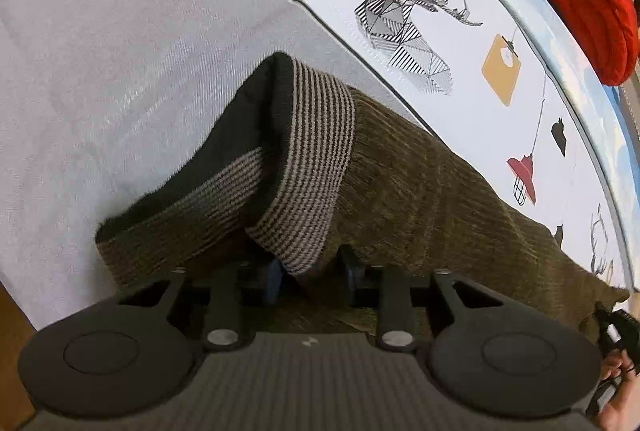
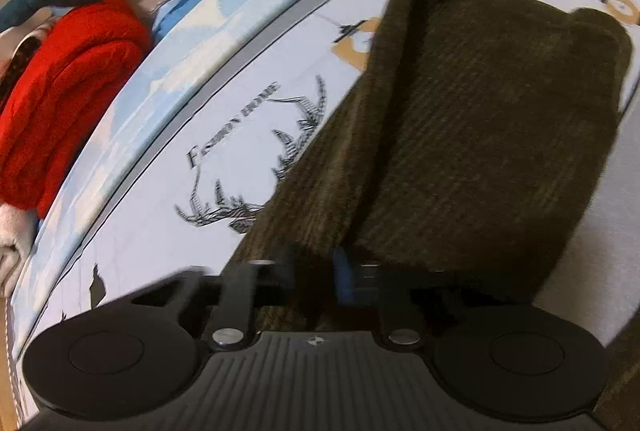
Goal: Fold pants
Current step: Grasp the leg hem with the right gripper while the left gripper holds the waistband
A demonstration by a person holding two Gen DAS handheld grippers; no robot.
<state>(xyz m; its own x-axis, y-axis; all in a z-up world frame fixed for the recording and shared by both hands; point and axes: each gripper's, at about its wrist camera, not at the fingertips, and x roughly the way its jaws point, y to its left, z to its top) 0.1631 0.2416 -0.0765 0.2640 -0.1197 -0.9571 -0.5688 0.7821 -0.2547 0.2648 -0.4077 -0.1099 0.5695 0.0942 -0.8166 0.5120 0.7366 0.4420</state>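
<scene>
The pants lie across the printed sheet, centre to lower right. Your left gripper pinches the striped waistband; your right gripper clamps brown fabric. Thin bites may slip if you lift unevenly.

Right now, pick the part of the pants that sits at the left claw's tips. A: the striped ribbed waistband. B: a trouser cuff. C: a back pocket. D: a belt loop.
A: in the left wrist view the striped ribbed waistband of the olive pants runs down into the left claw.
</scene>
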